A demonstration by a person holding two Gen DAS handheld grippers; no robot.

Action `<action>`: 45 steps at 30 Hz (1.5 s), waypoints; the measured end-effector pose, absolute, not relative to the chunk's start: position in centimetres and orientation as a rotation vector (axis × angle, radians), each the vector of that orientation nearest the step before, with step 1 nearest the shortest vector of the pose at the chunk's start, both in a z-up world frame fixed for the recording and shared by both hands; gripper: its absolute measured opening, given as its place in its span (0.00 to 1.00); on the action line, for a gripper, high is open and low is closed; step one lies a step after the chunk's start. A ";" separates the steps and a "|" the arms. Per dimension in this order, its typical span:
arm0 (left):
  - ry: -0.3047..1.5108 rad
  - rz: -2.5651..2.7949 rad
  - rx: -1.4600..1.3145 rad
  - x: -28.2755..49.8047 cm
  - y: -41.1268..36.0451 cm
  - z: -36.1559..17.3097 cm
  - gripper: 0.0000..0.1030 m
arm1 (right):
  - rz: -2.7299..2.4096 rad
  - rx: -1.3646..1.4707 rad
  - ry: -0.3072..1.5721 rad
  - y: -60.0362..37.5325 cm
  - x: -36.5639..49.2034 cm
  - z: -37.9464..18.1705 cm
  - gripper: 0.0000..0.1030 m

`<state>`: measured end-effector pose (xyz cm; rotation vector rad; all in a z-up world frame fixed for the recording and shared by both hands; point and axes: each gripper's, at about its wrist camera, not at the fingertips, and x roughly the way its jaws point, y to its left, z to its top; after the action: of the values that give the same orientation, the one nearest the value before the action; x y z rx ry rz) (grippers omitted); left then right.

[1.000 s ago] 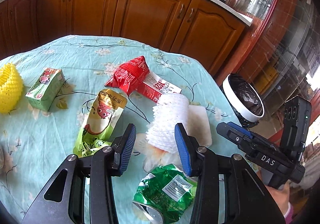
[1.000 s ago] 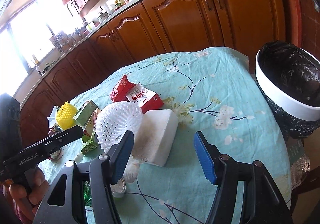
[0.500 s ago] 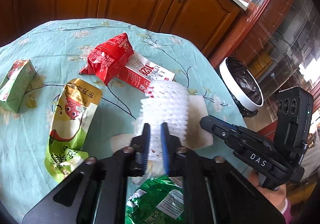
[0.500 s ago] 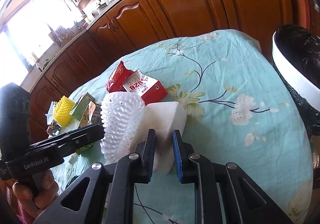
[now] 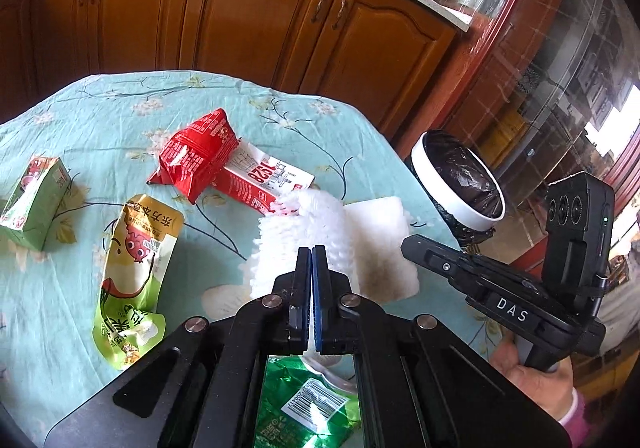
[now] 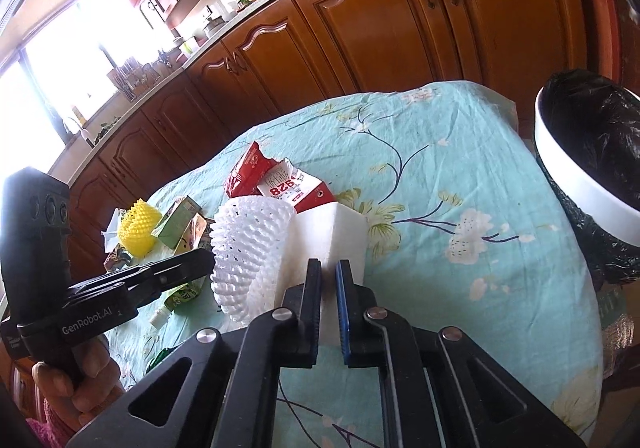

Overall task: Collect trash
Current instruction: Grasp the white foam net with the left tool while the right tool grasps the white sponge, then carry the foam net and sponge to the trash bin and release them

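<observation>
My left gripper [image 5: 311,253] is shut on the white foam fruit net [image 5: 308,236], lifted slightly off the table; the net also shows in the right wrist view [image 6: 248,248]. My right gripper [image 6: 329,268] is shut on the white foam block [image 6: 332,236], which also shows in the left wrist view [image 5: 380,244]. The white trash bin with a black liner [image 5: 460,180] stands off the table's right edge, seen at the far right in the right wrist view [image 6: 588,160].
On the floral tablecloth [image 5: 100,120] lie a red snack bag [image 5: 196,156], a red-white carton [image 5: 260,180], a yellow-green pouch [image 5: 136,260], a green juice box [image 5: 32,200], a green wrapper [image 5: 308,404] and a yellow foam net [image 6: 142,228]. Wooden cabinets stand behind.
Both grippers went from open to shut: the left closed on the foam net, the right on the foam block. Both have risen slightly with their loads.
</observation>
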<state>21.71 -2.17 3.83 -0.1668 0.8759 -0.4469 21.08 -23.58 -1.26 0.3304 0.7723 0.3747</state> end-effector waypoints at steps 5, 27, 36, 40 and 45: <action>0.841 -0.458 -0.141 21.1 -3.2 5.1 0.00 | 0.348 0.336 0.740 -25.3 20.4 -0.1 0.06; 0.956 -0.454 0.007 22.6 -8.3 1.0 0.04 | 0.269 0.383 0.724 -30.4 18.8 -0.4 0.00; 0.903 -0.436 0.004 21.3 -7.5 2.6 0.04 | 0.311 0.430 0.800 -30.3 19.7 -2.3 0.28; 0.897 -0.435 -0.015 21.2 -6.9 3.0 0.04 | 0.339 0.406 0.832 -28.7 20.3 -3.0 0.45; 0.883 -0.436 -0.025 21.0 -6.4 3.4 0.04 | 0.329 0.340 0.880 -27.0 21.2 -4.1 0.58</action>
<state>21.02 -6.38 3.44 -0.0254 0.8831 -0.4362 21.21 -26.99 -4.09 0.3400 0.8802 0.3292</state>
